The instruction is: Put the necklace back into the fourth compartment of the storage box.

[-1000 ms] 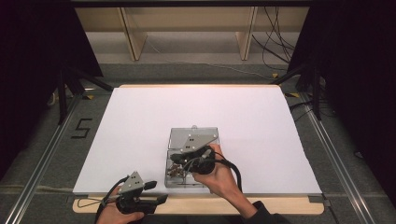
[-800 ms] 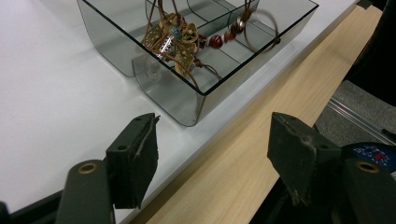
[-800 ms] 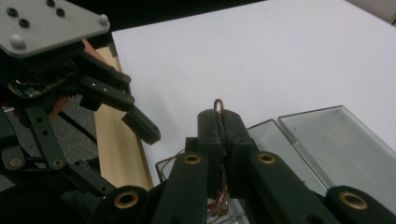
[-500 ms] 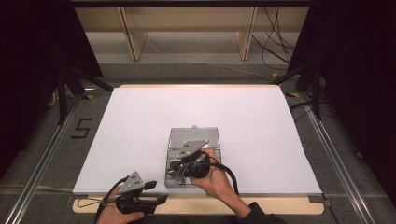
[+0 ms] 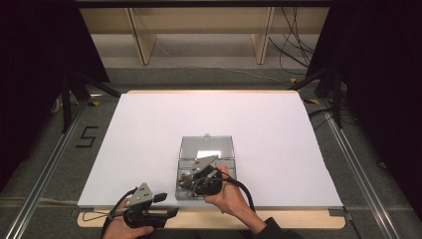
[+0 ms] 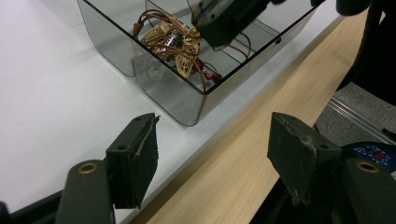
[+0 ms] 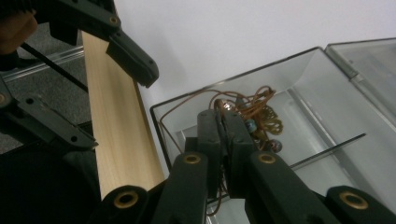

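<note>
A clear plastic box [image 5: 233,167] with its lid laid open lies near the table's front edge. In its near-left compartment sits a piece of brown cord jewellery with gold filigree pieces and beads [image 6: 173,41] [image 7: 261,116]. My right gripper [image 5: 189,180] [image 7: 224,116] reaches down into that compartment with its jaws shut on the cord. Seen from the left gripper view, the right gripper [image 6: 229,18] hangs just over the jewellery. My left gripper [image 5: 168,204] [image 6: 215,149] rests over the wooden front edge, left of the box, open with nothing between its jaws.
A white sheet [image 5: 149,129] covers the table, with a wooden strip [image 5: 278,219] along its front. The box's open lid [image 5: 206,145] lies flat behind the compartments. Metal rails [image 5: 358,174] run along both sides, and shelving stands beyond the far edge.
My right gripper has come down and toward the near-left corner of the box, with the jewellery in its jaws. The left gripper has stayed where it was.
</note>
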Motion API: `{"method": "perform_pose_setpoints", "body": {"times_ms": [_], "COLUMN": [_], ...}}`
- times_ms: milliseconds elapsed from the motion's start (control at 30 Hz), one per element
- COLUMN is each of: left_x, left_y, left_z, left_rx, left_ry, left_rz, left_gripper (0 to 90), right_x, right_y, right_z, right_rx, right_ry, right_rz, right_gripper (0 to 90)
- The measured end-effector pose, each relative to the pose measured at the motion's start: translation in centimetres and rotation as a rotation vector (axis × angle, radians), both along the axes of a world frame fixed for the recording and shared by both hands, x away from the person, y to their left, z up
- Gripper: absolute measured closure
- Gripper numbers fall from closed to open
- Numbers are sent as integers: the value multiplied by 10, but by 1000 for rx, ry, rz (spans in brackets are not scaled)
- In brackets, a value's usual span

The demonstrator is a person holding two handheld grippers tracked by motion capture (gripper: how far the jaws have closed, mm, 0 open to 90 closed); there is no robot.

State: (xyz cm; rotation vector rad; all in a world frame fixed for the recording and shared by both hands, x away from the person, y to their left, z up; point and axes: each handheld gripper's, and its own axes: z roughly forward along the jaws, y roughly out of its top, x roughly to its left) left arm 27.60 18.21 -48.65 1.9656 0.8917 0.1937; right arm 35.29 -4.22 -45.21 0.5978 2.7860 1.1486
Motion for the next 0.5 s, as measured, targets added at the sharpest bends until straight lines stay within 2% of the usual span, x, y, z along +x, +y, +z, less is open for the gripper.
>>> {"method": "perform_pose_setpoints", "body": {"times_ms": [33, 67, 100, 133, 167, 233, 267, 333, 400, 500], "left_x": [0, 0, 0, 0, 0, 0, 0, 0, 0, 0], "left_y": [0, 0, 0, 0, 0, -1, 0, 0, 0, 0], "left_z": [0, 0, 0, 0, 0, 0, 0, 0, 0, 0], "left_rx": [0, 0, 0, 0, 1, -7, -1, -2, -7, -2], "left_ry": [-1, 0, -1, 0, 0, 0, 1, 0, 0, 1], "left_rz": [0, 0, 0, 0, 0, 2, 3, 0, 2, 3], "left_gripper": [326, 325, 326, 326, 326, 326, 326, 326, 325, 325], "right_x": [2, -1, 1, 1, 2, 3, 2, 2, 2, 2], "right_y": [1, 1, 1, 1, 1, 1, 0, -1, -3, -7], "right_z": [-3, -3, -4, -5, -6, -8, -6, -5, -2, 2], "right_rx": [-1, 0, 0, -2, -11, 4, -8, 21, 21, 40], "right_ry": [-21, 6, -14, -24, -20, -6, 6, 3, 16, -1], "right_rz": [11, -16, 9, 5, 5, -8, -14, -33, -28, -31], "right_gripper": [875, 870, 853, 831, 804, 738, 713, 655, 633, 610]}}
